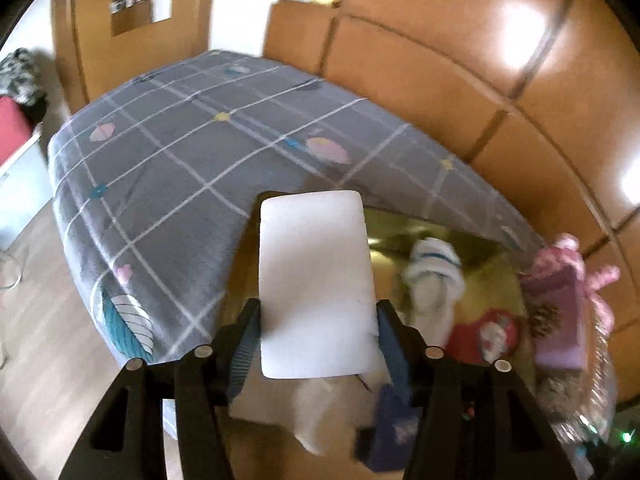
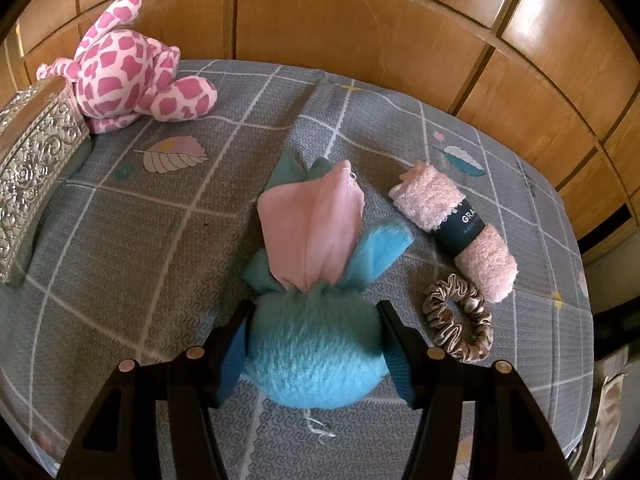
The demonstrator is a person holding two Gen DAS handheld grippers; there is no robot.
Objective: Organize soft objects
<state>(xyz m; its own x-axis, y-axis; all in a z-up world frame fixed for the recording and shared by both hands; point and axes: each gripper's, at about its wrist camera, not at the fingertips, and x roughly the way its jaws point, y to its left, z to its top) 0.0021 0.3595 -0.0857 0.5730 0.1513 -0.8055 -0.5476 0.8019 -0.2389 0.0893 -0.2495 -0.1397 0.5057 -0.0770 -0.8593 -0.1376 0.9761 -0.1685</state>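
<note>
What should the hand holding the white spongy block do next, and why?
Probably lower it a little and let go. The left gripper holds the white block right above an open yellowish bin that already has a striped sock and other soft things inside. The right gripper is busy clamping the blue fuzzy toy on the bed.

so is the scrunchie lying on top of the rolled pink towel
No, the scrunchie lies flat on the bedspread beside the towel.
</note>
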